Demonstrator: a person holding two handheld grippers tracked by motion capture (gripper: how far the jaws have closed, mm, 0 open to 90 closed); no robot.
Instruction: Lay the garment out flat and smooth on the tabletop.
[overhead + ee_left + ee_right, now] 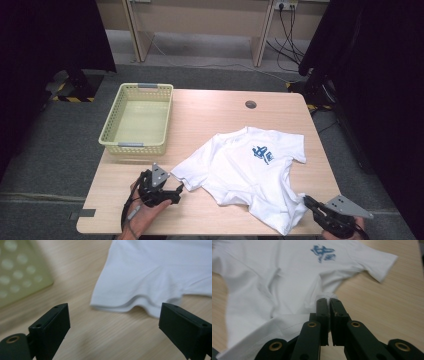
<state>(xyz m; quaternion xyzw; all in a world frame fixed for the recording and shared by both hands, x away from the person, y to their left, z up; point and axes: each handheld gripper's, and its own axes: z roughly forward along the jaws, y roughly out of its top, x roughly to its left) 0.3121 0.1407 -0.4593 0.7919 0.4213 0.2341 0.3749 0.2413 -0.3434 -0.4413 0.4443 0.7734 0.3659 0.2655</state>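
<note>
While its hem nears the right tool (306,200), the T-shirt (245,170) lies diagonally.

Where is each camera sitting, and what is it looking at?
High view: above the person's side, looking forward and down at the light wooden table, pale green plastic basket and white T-shirt with a blue print; both hands show.
Left gripper view: rides the left gripper, open jaws facing the shirt's sleeve.
Right gripper view: rides the right gripper, jaws shut on the shirt's edge.
All views share the T-shirt.
</note>
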